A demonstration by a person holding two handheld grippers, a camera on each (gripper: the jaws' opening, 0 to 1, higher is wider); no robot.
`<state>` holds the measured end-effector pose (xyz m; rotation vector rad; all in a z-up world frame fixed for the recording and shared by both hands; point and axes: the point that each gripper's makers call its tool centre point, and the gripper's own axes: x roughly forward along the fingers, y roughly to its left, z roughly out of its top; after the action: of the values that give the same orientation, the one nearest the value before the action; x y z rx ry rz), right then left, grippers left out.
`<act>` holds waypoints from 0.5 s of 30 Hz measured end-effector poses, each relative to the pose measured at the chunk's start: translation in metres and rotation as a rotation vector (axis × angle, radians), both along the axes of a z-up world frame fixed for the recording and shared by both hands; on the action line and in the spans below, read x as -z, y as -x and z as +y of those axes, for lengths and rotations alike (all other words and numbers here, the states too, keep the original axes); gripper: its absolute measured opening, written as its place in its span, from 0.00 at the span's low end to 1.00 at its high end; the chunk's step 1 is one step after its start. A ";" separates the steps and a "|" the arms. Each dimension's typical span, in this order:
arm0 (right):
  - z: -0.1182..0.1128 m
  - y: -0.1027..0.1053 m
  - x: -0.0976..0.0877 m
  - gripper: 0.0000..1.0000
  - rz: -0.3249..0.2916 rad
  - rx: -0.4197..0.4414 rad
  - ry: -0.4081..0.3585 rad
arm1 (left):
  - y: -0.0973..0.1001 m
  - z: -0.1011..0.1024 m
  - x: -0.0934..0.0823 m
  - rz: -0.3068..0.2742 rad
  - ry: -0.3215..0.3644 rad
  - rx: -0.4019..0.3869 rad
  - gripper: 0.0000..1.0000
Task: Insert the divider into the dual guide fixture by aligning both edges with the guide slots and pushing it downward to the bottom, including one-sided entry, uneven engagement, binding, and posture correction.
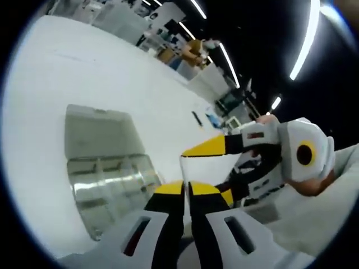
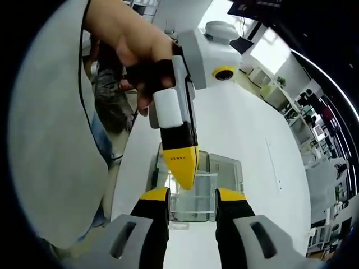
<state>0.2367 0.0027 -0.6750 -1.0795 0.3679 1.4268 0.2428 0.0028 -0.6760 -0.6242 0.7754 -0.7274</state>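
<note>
A broad white table (image 1: 95, 73) was seen across the left and centre of the left gripper view, and again down the middle of the right gripper view. Long ceiling light strips (image 1: 309, 39) were seen against a dark ceiling at the upper right. Cluttered benches and shelving (image 1: 190, 53) were ranged beyond the table's far edge. Bright windows (image 2: 269, 47) were seen at the upper right of the right gripper view.

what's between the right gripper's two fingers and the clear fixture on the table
In the right gripper view, the left gripper hangs there, its yellow tip pointing down over the clear fixture, just ahead of the right gripper and its open fingers.
</note>
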 end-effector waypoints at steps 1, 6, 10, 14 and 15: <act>0.000 0.000 0.000 0.27 -0.001 -0.003 0.001 | 0.000 0.000 0.000 0.004 -0.001 0.002 0.00; 0.000 0.001 0.000 0.27 -0.002 -0.003 0.001 | 0.001 0.000 0.000 0.004 -0.001 0.001 0.00; 0.000 0.001 0.000 0.27 -0.006 -0.004 0.003 | 0.002 0.000 0.001 0.011 -0.001 0.005 0.00; -0.001 0.000 0.000 0.27 -0.007 0.000 0.003 | 0.006 -0.003 0.004 0.017 -0.011 0.025 0.00; -0.001 0.000 0.000 0.27 -0.006 -0.001 0.004 | 0.006 -0.003 0.004 0.018 -0.011 0.024 0.00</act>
<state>0.2366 0.0018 -0.6755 -1.0871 0.3661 1.4238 0.2364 -0.0004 -0.6803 -0.6136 0.8043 -0.7394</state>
